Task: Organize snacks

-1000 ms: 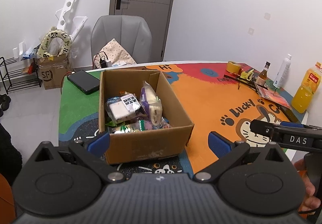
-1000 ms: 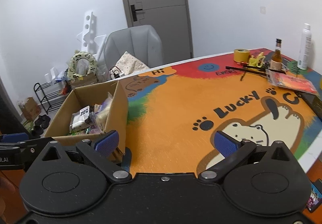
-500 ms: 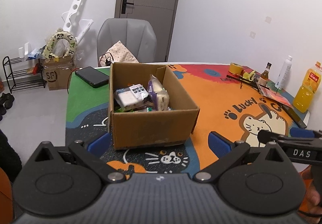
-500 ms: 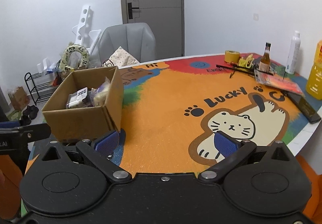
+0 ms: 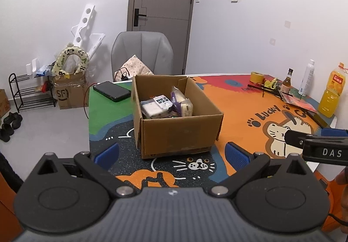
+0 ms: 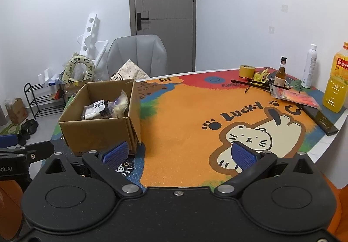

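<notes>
I have the cardboard box (image 5: 177, 116) sitting on the bench (image 5: 237, 111) straight ahead of my left gripper (image 5: 171, 153), toward the bench's left end, with the snack packets (image 5: 166, 106) heaped inside it; nothing lies loose on the mat that I can see. Both my grippers are spread wide and carrying nothing, the right gripper (image 6: 178, 153) hanging over the near edge beside the box's corner. The packets look like soft film wrappers, light and crinkly, likely slippery and easy to crush, so I would pinch each by a sealed end or a flat side with a gentle close rather than squeeze the middle. The box itself looks thin-walled and light, and I expect it to slide if I snag a wall while reaching in. Room is generous: the wide orange stretch of mat to the right of the box is bare. Well apart along the far right edge stand the juice bottle (image 6: 336, 83), a spray can (image 6: 310, 66) and a small glass bottle (image 6: 281, 72), and a phone (image 5: 112, 91) lies near the box's far left corner.
</notes>
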The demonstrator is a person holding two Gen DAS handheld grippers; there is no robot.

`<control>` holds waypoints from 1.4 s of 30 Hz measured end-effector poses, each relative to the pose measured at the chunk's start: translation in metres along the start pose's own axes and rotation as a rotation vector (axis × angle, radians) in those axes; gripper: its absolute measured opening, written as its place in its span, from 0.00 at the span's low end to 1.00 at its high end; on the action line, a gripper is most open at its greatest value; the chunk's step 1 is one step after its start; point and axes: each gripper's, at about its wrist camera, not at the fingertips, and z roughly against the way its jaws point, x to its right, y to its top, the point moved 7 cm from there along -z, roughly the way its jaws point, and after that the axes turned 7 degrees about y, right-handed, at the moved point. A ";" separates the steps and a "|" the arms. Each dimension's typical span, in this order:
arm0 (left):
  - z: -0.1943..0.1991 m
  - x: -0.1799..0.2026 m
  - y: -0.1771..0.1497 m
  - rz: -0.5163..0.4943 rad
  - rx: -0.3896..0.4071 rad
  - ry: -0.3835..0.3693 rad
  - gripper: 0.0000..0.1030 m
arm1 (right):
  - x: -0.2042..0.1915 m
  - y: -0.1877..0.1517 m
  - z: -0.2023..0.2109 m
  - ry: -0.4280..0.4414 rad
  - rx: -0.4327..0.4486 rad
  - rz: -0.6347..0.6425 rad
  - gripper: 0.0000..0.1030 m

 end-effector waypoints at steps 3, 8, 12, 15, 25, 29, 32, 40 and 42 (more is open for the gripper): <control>0.002 0.002 -0.001 -0.004 0.004 -0.012 1.00 | 0.000 -0.001 0.001 -0.006 0.000 -0.020 1.00; 0.006 0.006 -0.001 -0.014 0.008 -0.020 1.00 | -0.004 -0.005 0.006 -0.006 0.000 -0.044 1.00; 0.011 0.010 -0.001 -0.028 0.014 -0.032 1.00 | -0.009 -0.005 0.011 -0.014 0.023 -0.026 1.00; 0.012 0.010 -0.001 -0.032 0.015 -0.037 1.00 | -0.008 -0.005 0.012 -0.021 0.028 -0.026 1.00; 0.008 0.012 -0.003 -0.046 -0.006 -0.034 1.00 | -0.009 -0.008 0.011 -0.031 0.019 -0.026 1.00; 0.008 0.014 -0.001 -0.048 -0.002 -0.037 1.00 | -0.010 -0.008 0.012 -0.040 0.023 -0.023 1.00; 0.009 0.014 -0.002 -0.046 0.001 -0.036 1.00 | -0.010 -0.007 0.013 -0.038 0.025 -0.027 1.00; 0.009 0.015 -0.001 -0.044 0.004 -0.035 1.00 | -0.010 -0.006 0.014 -0.037 0.027 -0.023 1.00; 0.009 0.015 -0.001 -0.044 0.004 -0.037 1.00 | -0.010 -0.006 0.014 -0.036 0.028 -0.022 1.00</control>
